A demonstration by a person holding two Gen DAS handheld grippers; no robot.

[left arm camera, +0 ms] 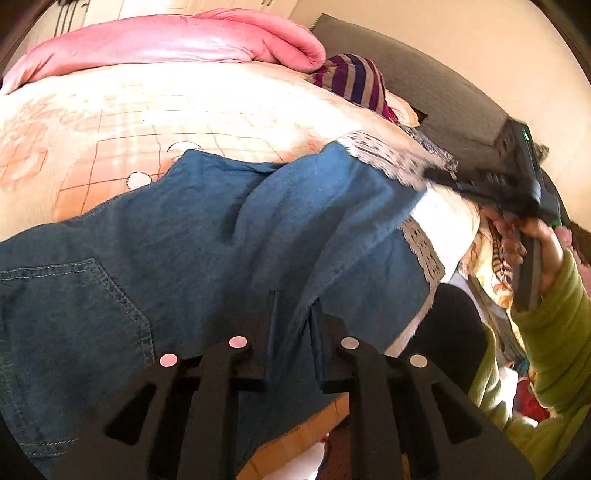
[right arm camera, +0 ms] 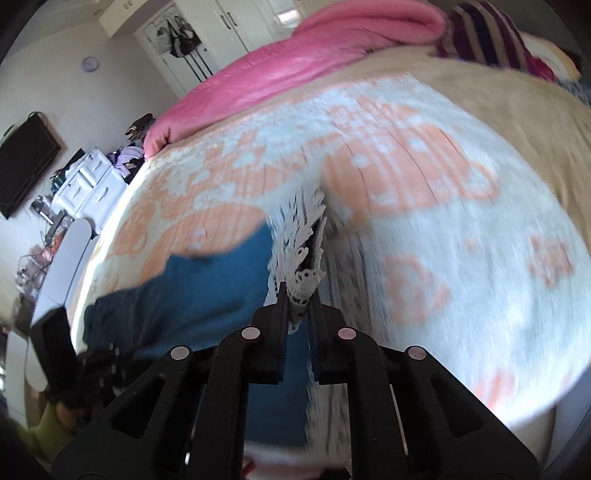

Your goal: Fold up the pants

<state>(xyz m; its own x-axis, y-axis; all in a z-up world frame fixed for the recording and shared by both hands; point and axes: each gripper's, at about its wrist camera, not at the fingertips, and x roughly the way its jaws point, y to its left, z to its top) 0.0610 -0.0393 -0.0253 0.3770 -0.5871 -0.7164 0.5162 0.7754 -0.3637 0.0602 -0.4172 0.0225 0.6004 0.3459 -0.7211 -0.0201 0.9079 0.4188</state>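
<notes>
Blue denim pants [left arm camera: 207, 236] with a back pocket and white lace hems lie across the bed. In the left wrist view my left gripper [left arm camera: 295, 301] is shut on a fold of denim near the pants' near edge. My right gripper [left arm camera: 430, 176], held by a hand in a green sleeve [left arm camera: 557, 306], pinches the lace hem [left arm camera: 388, 157] of the upper leg at the right. In the blurred right wrist view the right gripper [right arm camera: 298, 291] is shut on that lace hem [right arm camera: 301, 258], with the denim [right arm camera: 192, 291] trailing to the left.
The patterned peach and white bedspread [left arm camera: 155, 122] covers the bed. A pink quilt [left arm camera: 173, 40] and a striped cloth [left arm camera: 354, 79] lie at the far side. A dark headboard [left arm camera: 424, 81] stands at the right. White drawers [right arm camera: 88, 188], a wall television [right arm camera: 26, 162] and wardrobes [right arm camera: 221, 22] stand beyond the bed.
</notes>
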